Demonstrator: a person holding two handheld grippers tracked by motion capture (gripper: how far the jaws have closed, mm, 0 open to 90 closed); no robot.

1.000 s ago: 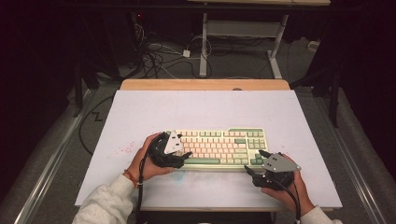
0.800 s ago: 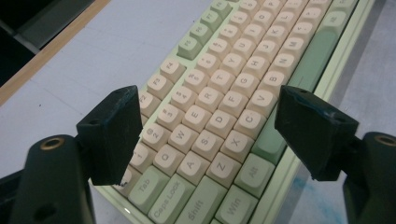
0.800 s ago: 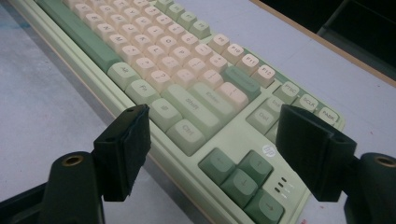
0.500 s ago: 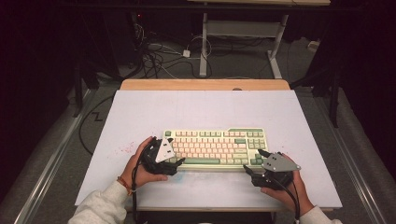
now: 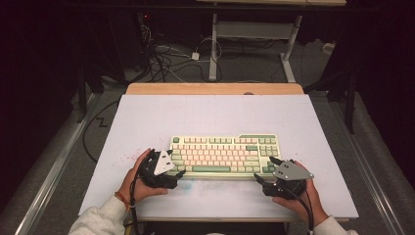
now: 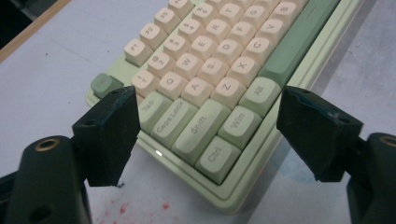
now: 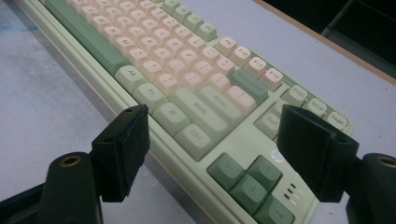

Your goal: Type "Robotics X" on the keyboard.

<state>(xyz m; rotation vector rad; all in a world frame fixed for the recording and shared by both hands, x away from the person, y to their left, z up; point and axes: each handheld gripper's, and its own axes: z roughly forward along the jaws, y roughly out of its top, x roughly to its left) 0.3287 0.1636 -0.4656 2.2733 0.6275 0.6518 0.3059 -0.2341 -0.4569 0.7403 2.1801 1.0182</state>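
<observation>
High view: keyboard (image 5: 225,155) lying mid-bench (image 5: 210,115); left gripper (image 5: 177,174) sitting at its near-left corner, right gripper (image 5: 262,171) at its near-right corner.

Left gripper view: jaws, having just been opening, standing wide, straddling the keyboard (image 6: 219,79) corner untouched.

Right gripper view: jaws gaping wide, flanking the arrow-key corner of the keyboard (image 7: 187,93), gripping nothing.
</observation>
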